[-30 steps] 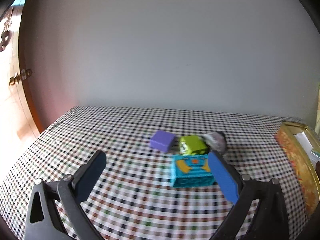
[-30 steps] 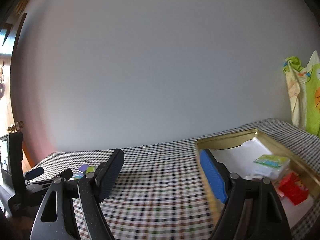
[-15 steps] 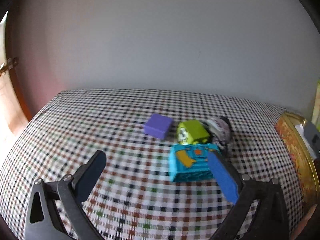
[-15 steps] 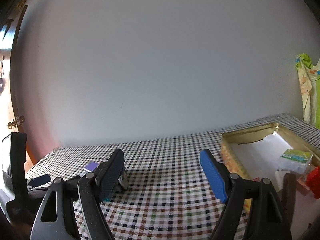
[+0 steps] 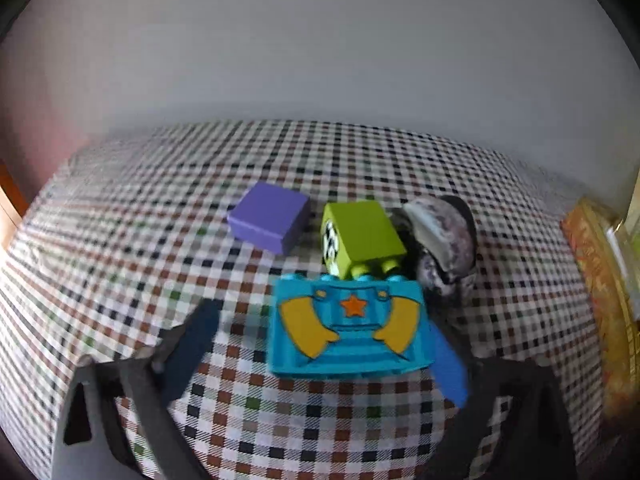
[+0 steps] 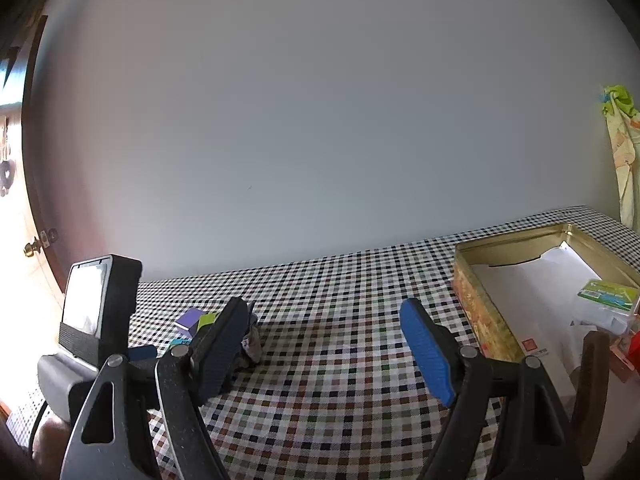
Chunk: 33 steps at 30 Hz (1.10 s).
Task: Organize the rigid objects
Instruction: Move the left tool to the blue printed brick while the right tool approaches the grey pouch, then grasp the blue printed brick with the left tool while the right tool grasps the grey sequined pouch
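a checked tablecloth [image 5: 320, 168] meets a plain grey wall [image 6: 320, 120].

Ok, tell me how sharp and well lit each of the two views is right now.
Left wrist view: motion blur smears the left gripper and checked tablecloth; the blue toy brick reads fairly clear. Right wrist view: sharp, right gripper crisp, but daylight at the doorway is blown out. Both bend straight edges, fisheye style.

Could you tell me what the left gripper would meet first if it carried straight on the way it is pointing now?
Most likely the blue toy brick, which lies between the left gripper fingers, whose jaws have just been closing without yet gripping it. The green brick sits just beyond; depth is uncertain.
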{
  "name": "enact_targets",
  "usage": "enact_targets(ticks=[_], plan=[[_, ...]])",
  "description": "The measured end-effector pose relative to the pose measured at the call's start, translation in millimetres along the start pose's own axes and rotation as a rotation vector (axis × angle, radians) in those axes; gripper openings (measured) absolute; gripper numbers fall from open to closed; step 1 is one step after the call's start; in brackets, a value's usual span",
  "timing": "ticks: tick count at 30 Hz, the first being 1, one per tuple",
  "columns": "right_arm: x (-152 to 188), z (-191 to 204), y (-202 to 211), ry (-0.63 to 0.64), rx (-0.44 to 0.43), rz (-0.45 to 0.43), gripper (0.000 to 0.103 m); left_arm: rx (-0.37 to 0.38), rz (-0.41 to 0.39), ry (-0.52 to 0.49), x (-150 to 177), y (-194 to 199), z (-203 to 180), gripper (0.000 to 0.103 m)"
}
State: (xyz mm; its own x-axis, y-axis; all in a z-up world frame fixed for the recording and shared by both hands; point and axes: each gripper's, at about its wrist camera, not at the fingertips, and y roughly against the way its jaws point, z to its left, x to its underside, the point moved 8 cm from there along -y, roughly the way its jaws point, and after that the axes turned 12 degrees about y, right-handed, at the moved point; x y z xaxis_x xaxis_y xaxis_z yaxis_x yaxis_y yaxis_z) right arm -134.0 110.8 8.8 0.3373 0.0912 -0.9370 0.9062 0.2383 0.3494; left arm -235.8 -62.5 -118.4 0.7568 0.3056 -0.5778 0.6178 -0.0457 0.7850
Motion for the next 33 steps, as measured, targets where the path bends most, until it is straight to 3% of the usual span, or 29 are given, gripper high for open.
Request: enact_targets(ticks=[4, 9, 14, 19, 25, 30, 32, 33], plan=[[2, 5, -1, -0.004, -0.016, 0.024, 0.080, 0.013, -0.017, 0.024, -1, 4, 9, 0.066], [6, 4, -10, -0.013, -0.022, 0.071, 0.080, 0.051, -0.021, 0.043, 0, 13, 22, 0.065], [14, 5, -28, -0.030, -0.048, 0.151, 0.080, -0.049, -0.118, 0.036, -8, 28, 40, 0.065], [17, 30, -51, -0.010, -0.104, 0.216, 0.080, -0.076, -0.190, 0.049, -19, 42, 55, 0.065], [19, 67, -79, 0.044, -0.155, 0.287, 0.080, -0.100, -0.195, 0.078, -34, 33, 56, 0.065], [17, 83, -94, 0.098, -0.137, 0.319, 0.080, -0.105, -0.204, 0.116, -37, 46, 67, 0.065], [19, 86, -104, 0.106, -0.129, 0.349, 0.077, -0.107, -0.203, 0.134, -37, 52, 68, 0.065], [21, 85, -110, 0.105, -0.129, 0.361, 0.070, -0.109, -0.202, 0.142, -34, 51, 68, 0.065]])
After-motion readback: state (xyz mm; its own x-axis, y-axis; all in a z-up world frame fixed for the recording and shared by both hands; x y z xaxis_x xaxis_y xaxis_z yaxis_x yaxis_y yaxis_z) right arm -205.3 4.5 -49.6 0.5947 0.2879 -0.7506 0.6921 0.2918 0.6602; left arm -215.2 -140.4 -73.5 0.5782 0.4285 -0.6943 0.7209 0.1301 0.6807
